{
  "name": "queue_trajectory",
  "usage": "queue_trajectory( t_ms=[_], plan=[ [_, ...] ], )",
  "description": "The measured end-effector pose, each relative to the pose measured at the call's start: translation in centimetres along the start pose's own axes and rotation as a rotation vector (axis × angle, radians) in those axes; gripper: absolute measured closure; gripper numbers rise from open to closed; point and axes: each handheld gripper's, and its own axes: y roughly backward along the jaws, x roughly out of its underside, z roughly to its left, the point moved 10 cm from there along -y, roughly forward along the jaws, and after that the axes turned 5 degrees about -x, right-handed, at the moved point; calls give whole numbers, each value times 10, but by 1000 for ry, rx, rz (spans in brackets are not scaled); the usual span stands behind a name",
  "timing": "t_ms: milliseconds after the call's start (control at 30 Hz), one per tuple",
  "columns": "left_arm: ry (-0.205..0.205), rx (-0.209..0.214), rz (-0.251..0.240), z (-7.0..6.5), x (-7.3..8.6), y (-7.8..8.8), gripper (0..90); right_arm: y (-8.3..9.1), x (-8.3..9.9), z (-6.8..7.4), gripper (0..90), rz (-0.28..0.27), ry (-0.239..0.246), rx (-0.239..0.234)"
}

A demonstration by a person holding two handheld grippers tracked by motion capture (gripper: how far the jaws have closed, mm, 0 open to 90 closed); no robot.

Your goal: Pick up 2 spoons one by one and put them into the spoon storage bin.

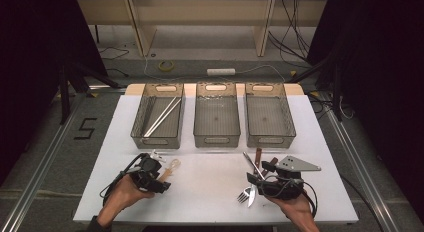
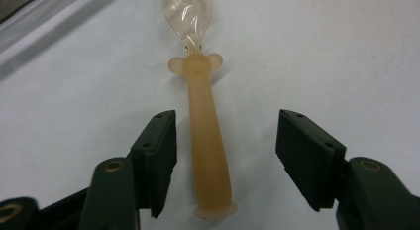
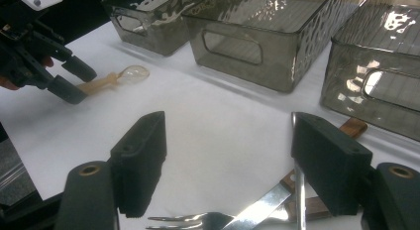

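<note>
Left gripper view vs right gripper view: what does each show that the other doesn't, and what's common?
Left gripper view alone: the flared butt end of the translucent amber plastic spoon, lying between the left gripper fingers, untouched. Right gripper view alone: three smoky clear plastic bins, a steel fork, wood-handled knives, and the right gripper open. Shared: the spoon, the white tabletop.

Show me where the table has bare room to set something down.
Bare: the table between the spoon and the fork, below the middle bin. Middle and right bin hold nothing. Crowded: fork and knives by the right tongs.
</note>
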Motion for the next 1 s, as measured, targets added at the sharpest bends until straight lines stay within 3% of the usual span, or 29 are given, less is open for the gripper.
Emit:
queue_trajectory(
  t_ms=[533,733,1000],
  plan=[
    [-27,-19,20,7,3,-6,721,-1,1,0,308,7,5,1],
    [-37,-15,16,7,3,-5,743,-2,0,1,308,8,10,6],
    [-21,-5,-53,8,-3,4,748,-3,0,2,308,11,13,2]
  ],
)
